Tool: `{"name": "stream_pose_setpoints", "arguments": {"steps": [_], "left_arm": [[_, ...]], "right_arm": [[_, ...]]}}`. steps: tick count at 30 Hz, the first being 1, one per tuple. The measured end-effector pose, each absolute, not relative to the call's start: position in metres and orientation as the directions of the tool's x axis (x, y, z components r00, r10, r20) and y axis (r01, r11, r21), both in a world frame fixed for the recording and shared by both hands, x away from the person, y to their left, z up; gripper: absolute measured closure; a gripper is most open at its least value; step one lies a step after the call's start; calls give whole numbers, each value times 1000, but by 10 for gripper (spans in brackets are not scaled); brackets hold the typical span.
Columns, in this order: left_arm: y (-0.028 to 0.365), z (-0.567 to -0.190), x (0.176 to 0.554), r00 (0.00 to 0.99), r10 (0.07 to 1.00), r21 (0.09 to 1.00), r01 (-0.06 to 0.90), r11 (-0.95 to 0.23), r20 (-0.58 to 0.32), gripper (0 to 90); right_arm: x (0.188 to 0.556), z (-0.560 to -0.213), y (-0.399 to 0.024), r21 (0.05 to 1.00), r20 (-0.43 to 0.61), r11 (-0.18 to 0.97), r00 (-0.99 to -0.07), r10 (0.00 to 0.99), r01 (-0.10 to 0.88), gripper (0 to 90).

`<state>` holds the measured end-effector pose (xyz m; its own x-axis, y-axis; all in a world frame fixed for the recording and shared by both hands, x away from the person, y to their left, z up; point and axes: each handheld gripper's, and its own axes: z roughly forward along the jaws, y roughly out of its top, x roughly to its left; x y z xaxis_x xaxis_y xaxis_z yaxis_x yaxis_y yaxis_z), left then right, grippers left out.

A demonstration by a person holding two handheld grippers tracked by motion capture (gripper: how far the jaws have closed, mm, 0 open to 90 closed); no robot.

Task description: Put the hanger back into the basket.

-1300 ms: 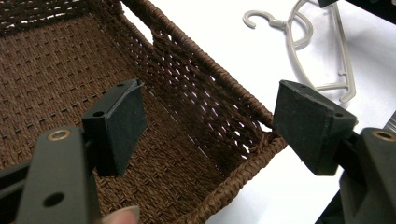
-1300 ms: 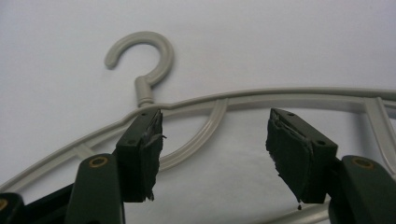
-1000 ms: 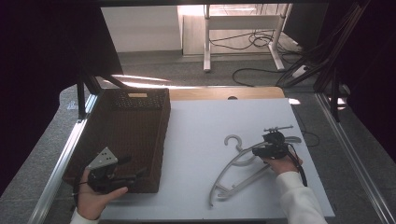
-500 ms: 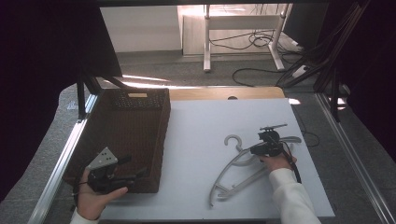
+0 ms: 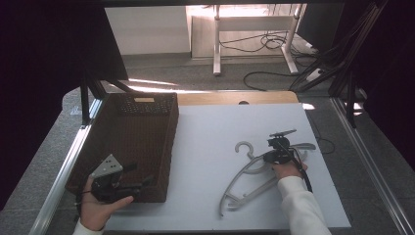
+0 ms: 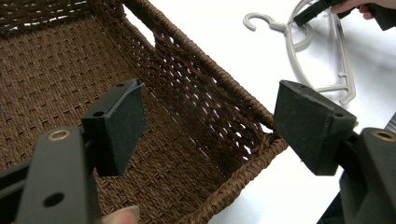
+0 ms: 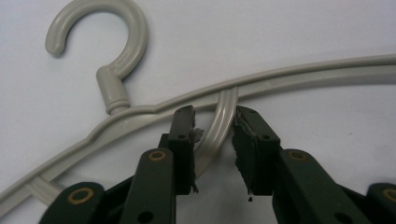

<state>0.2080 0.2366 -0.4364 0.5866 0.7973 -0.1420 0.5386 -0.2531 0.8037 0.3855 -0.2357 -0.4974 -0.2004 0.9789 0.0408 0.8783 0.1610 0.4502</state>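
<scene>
Your right hand-held gripper [image 7: 214,128] sits low over the grey hanger [image 5: 254,176], its jaws slightly apart on either side of a curved inner strut, not clamped. The hanger lies flat on the white table [image 5: 210,147], hook [image 7: 100,42] toward the basket, with bare surface all around it. Your left hand-held gripper [image 6: 208,128] is held wide apart above the near right corner of the brown wicker basket [image 5: 132,142], which stands along the table's left edge.
</scene>
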Motion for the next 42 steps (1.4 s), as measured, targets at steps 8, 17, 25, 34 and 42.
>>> {"name": "stream_pose_setpoints", "arguments": {"steps": [8,17,25,34,42], "left_arm": [[237,-437,208,584,799,802,541,-253,-142,250],[237,-437,209,582,801,801,542,-254,-140,250],[237,-436,208,581,802,803,541,-252,-140,250],[238,-436,210,589,795,804,538,-252,-145,251],[239,-435,212,597,789,807,532,-255,-144,251]], "right_arm": [[388,-492,-237,481,50,123,-166,985,868,797],[390,-492,-239,474,54,127,-173,984,871,789],[383,-493,-243,439,109,111,-176,978,892,716],[388,-495,-235,377,103,61,-107,989,924,727],[392,-494,-235,352,122,-8,-38,992,936,762]]}}
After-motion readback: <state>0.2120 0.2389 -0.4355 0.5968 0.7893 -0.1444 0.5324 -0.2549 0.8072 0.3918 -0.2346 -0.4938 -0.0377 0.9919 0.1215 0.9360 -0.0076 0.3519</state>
